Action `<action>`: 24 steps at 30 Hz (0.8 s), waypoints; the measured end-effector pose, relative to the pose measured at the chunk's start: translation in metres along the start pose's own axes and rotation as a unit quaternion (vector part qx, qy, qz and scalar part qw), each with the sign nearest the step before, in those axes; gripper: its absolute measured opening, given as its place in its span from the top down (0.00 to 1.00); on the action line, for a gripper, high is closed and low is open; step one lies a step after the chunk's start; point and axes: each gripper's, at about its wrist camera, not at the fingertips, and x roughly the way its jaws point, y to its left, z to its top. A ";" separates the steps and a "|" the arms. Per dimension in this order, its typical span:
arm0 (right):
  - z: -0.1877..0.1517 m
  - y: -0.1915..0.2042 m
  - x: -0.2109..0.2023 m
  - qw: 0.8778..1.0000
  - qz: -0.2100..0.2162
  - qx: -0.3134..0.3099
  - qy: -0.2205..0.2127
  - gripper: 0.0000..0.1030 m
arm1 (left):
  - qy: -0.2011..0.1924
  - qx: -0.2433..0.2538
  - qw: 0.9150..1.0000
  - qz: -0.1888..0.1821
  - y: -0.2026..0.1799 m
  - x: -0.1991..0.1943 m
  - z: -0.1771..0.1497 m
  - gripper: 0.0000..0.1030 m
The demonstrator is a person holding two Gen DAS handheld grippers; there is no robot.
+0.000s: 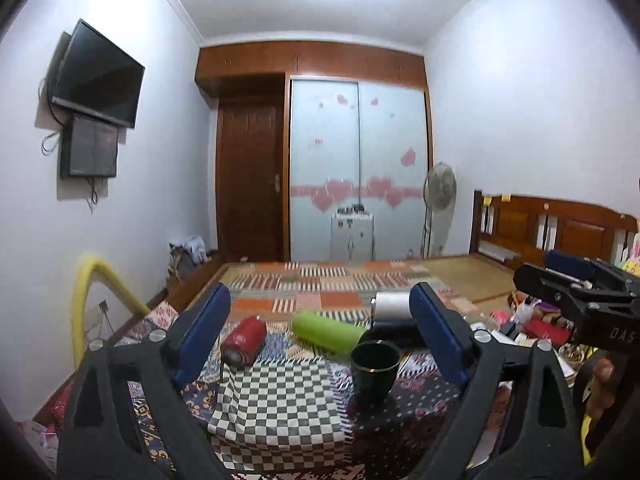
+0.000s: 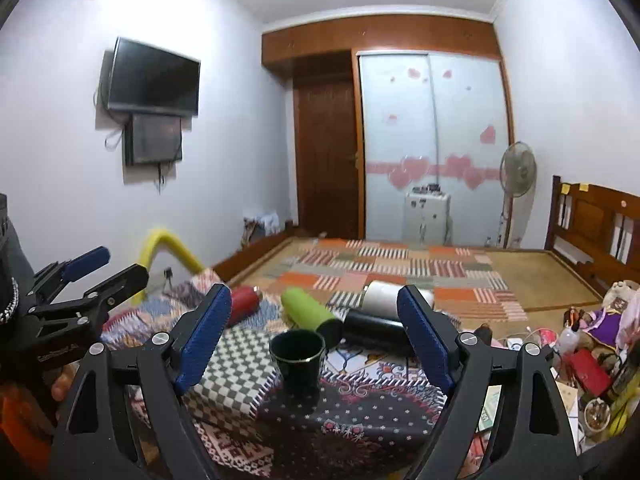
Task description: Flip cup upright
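On the patterned bedspread (image 1: 280,400), reading left to right, lie a red cylindrical metal flask (image 1: 243,342) on its side, a lime-green cylindrical bottle (image 1: 326,330) on its side, then the dark green tapered cup with a thin gold rim line (image 1: 374,370), and behind it a black cylinder (image 2: 376,330) and a white one (image 2: 380,298), both lying flat. The cup stands mouth up at the seam between the checked cloth and the dark floral cloth, its rim just beside the green bottle's dark end; judged from this, the flip appears complete. The left gripper (image 1: 320,332) is spread wide and holds nothing, with the cup low between its blue pads. The right gripper (image 2: 314,334) is likewise spread and empty, the cup centred before it. The cup looks rigid, glossy and probably light, possibly ceramic or glass, so likely slippery and breakable; a hold across the mid-wall, below the rim, would suit best. The soft bedding may let it tip. Legible writing: "DAS" on the right gripper's body in the left wrist view; other lettering is too blurred to read.
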 end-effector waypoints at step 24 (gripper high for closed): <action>-0.012 0.014 -0.050 0.997 -0.046 0.002 -0.057 0.00 | -0.016 -0.015 1.000 0.001 -0.015 -0.038 0.003 0.00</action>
